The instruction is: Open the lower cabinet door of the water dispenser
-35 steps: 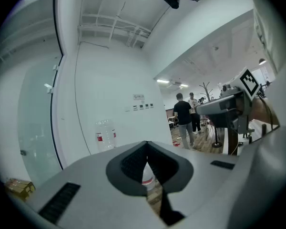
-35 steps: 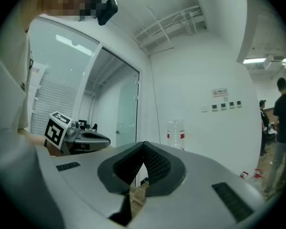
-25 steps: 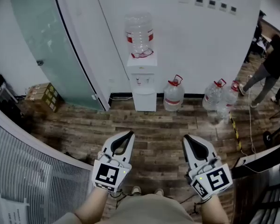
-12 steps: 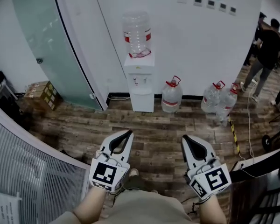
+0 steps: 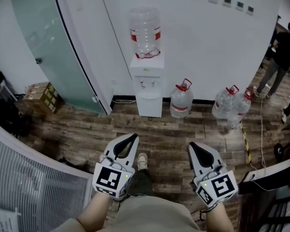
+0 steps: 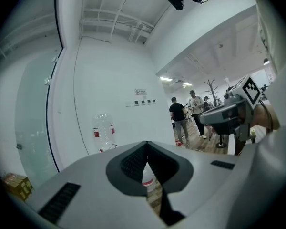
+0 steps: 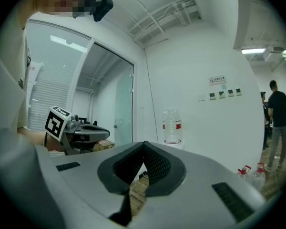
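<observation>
The white water dispenser (image 5: 147, 79) stands against the back wall with a clear bottle (image 5: 145, 30) on top. Its lower cabinet door (image 5: 149, 103) is closed. Both grippers are well short of it, over the wood floor. My left gripper (image 5: 135, 137) is shut with nothing in it, and my right gripper (image 5: 193, 145) is shut and empty too. In the left gripper view the left gripper (image 6: 147, 143) has its jaws together, with the bottle (image 6: 104, 131) far off. In the right gripper view the right gripper (image 7: 143, 143) has its tips touching below the distant bottle (image 7: 171, 124).
Three water jugs (image 5: 181, 100) (image 5: 224, 103) (image 5: 242, 105) stand on the floor right of the dispenser. A frosted glass door (image 5: 48, 52) and cardboard boxes (image 5: 41, 94) are at left, a white slatted partition (image 5: 24, 178) near left. A person (image 5: 280, 52) walks at far right.
I have stepped toward the dispenser; a shoe now shows between the grippers. Both grippers sit slightly lower and stay shut. The person at the right has moved farther off.
</observation>
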